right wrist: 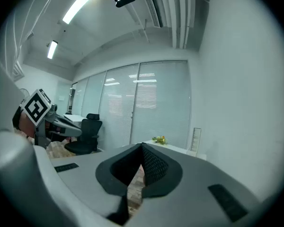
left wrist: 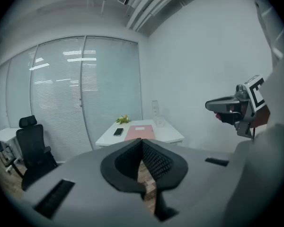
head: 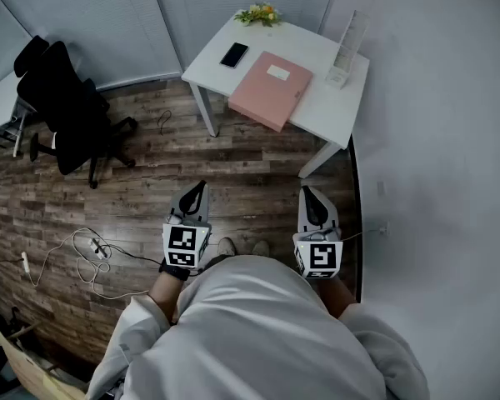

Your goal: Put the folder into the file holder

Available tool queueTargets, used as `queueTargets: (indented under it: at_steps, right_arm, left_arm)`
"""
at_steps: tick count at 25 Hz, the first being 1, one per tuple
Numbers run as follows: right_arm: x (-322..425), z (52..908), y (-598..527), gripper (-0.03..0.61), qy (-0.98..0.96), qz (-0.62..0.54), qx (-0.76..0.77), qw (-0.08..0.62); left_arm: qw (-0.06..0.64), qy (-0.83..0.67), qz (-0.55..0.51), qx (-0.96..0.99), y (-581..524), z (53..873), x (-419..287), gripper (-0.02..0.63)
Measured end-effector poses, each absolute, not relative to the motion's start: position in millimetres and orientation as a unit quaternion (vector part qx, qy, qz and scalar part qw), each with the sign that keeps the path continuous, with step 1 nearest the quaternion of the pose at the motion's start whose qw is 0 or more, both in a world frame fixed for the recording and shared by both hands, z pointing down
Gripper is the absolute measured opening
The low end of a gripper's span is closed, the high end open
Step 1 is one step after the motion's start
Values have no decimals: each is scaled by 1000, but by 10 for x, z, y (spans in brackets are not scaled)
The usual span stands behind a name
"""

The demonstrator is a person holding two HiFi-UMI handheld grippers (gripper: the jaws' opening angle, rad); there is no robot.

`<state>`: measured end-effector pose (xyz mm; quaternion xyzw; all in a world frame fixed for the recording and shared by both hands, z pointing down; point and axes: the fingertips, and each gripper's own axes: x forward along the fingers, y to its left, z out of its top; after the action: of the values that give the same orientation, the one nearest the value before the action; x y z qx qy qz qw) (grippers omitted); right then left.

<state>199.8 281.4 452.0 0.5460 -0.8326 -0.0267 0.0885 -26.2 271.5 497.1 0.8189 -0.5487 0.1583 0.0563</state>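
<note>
A pink folder (head: 271, 88) lies flat on the white table (head: 325, 111) far ahead of me, overhanging its near edge. The clear file holder (head: 347, 47) stands upright at the table's right side by the wall. In the left gripper view the folder (left wrist: 140, 131) and the file holder (left wrist: 155, 111) are small and distant. My left gripper (head: 202, 187) and right gripper (head: 307, 191) hover side by side above the wood floor, well short of the table. Both are shut with nothing between the jaws. The file holder (right wrist: 195, 140) also shows in the right gripper view.
A black phone (head: 233, 54) and a small bunch of flowers (head: 259, 13) sit at the table's far side. A black office chair (head: 67, 107) stands at the left. Cables (head: 83, 252) trail over the floor at the lower left. A white wall (head: 442, 165) runs along the right.
</note>
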Motion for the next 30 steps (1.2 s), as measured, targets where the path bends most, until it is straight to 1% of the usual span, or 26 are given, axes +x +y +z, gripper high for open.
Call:
queueTargets:
  at_steps: [12,17,18,21,23,24,26,30]
  right_arm:
    - [2012,4603,2885,12,-838,-23,538,92]
    - [1978,4574,2908,15,-849,-29,522,79]
    - [1957,4564,2911,74,-854,-26,515,74]
    - [1873,4565,2909,370,-869,-11,490,69]
    - [1848,4618,2909,432,-872,-10,483,82]
    - [1847,4654,2904,454,-871,-13,482,90]
    - [1857,4712,2894,465,-871,-15,481,101]
    - [1854,4824,2900,462,-877,-12,466,117]
  left_arm:
    - [59,-554,163,814,2819,5001,-260,9]
    - [63,-559,164,810,2851,4999,-251,9]
    - [62,-560,165,810,2855,5006,-255,9]
    - [61,-563,163,808,2872,5001,-258,9]
    - [63,-564,164,807,2889,5004,-253,9]
    - [65,-565,165,806,2899,5019,-250,9]
    - [67,-567,167,804,2908,5025,-241,9]
    - [67,-575,168,798,2941,5044,-235,9]
